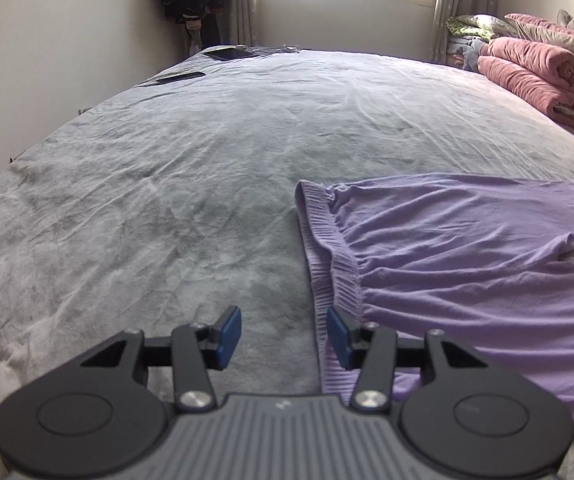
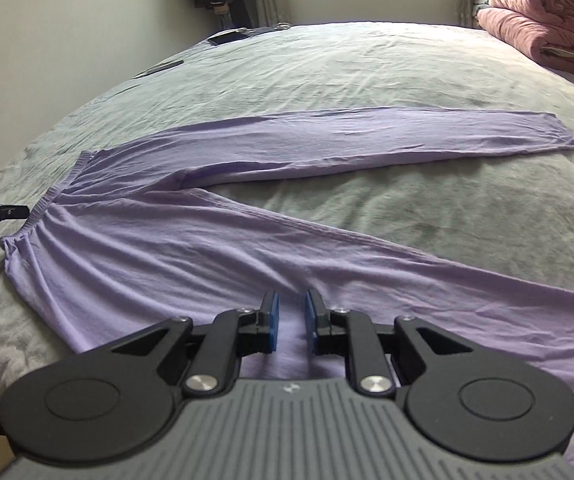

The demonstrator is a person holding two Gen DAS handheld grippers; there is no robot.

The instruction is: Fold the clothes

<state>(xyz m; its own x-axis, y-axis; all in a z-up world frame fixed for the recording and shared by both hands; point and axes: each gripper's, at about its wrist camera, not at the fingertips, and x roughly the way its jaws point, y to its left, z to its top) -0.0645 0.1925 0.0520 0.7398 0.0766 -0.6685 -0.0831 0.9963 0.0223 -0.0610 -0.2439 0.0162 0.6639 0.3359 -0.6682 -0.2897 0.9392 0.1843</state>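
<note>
The left gripper [image 1: 284,336] hangs wide open and empty at the ribbed waistband [image 1: 329,240] of the lilac trousers [image 1: 467,248], its right pad just over the band's edge. The right gripper [image 2: 291,318] sits low over the near trouser leg [image 2: 327,276] with its blue pads [image 2: 273,320] a narrow gap apart; whether cloth is pinched I cannot tell. The trousers lie spread on the grey bedspread [image 2: 407,76], legs splayed to the right. Folded pink quilts [image 2: 543,20] sit far right.

Lilac trousers [image 2: 247,240] lie spread on the grey bed [image 2: 407,72], legs apart.
</note>
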